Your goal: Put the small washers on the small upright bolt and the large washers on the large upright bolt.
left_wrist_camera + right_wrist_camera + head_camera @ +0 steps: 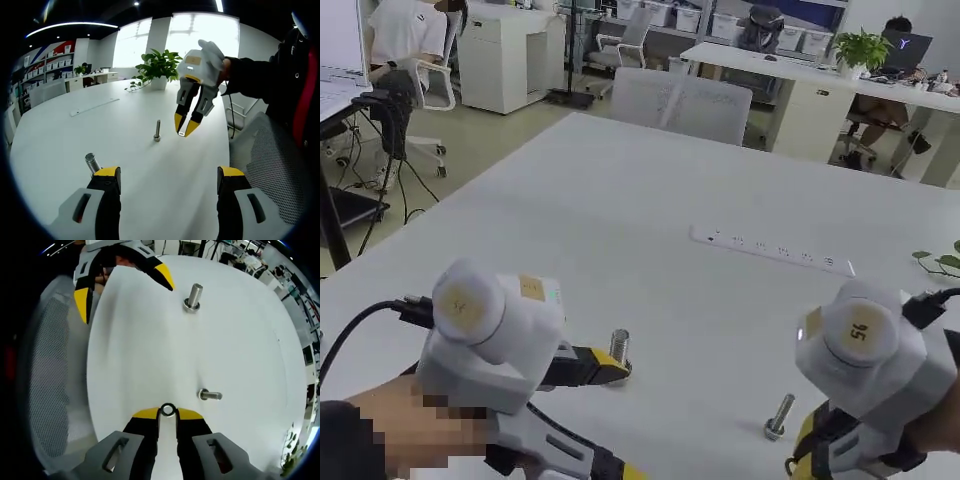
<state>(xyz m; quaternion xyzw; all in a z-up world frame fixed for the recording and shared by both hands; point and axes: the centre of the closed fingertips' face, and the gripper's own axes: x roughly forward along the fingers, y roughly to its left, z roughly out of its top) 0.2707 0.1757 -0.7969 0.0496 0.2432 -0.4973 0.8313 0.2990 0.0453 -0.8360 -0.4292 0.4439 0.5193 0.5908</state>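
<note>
The small bolt [779, 417] stands upright on the white table [650, 200], its shaft bare. Just short of it and above the tabletop, the right gripper [168, 414] has its tongs pressed together on a small washer [168, 409], pinched at the very tips. Only bare tabletop lies between the washer and the small bolt.

To the left of the small bolt and well apart from it, the large bolt [619, 345] also stands upright. One tip of the left gripper [169, 172] sits just beside the large bolt, and that gripper's tongs are spread wide and hold nothing.

Beyond the small bolt a white power strip [772, 250] lies flat on the table. Farther off, past the table's far edge, stands a pale mesh chair [680, 105]. Behind it are office desks, a green potted plant [861, 46], a white cabinet [510, 55] and people seated at work.
</note>
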